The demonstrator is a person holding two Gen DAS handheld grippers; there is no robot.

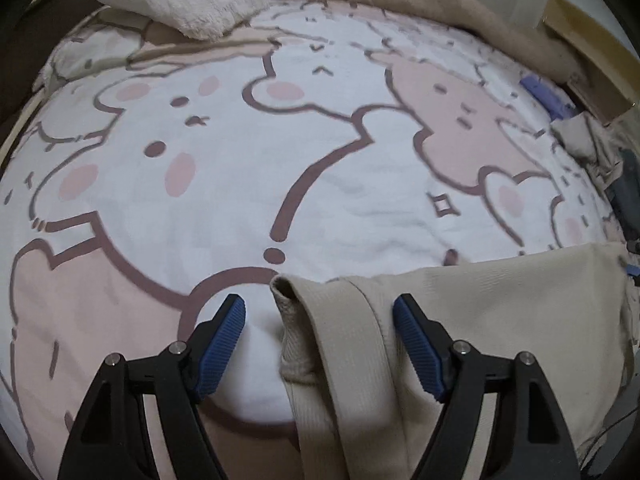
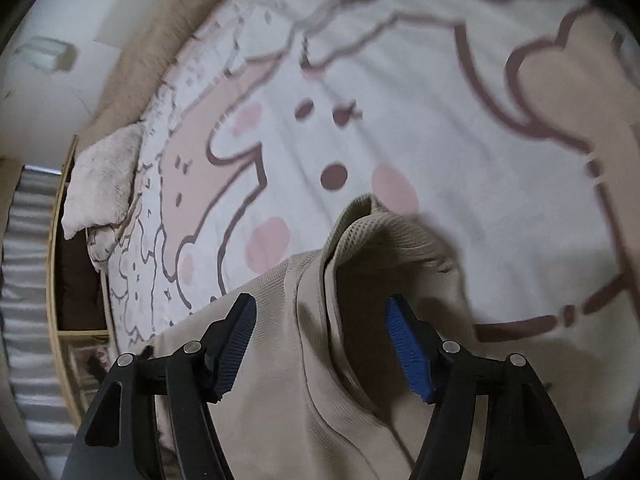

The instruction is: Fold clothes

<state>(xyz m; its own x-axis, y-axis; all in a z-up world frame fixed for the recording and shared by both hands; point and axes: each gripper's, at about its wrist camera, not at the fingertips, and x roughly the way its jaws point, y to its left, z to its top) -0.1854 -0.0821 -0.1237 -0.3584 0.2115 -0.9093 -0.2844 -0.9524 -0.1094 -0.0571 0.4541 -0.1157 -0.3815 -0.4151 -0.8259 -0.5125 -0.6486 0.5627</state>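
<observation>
I see a beige ribbed garment (image 1: pixel 460 320) lying rumpled at the near edge of the bed (image 1: pixel 240 184), on its cartoon-print cover. My left gripper (image 1: pixel 319 338) is released, straddling a folded band of the cloth without pinching it. My right gripper (image 2: pixel 320 344) is likewise released over a raised fold. The garment's lower part is cut off, and the right view is blurred.

Beige garment (image 1: pixel 460 320) lies between open left gripper (image 1: pixel 319 344) jaws.
</observation>
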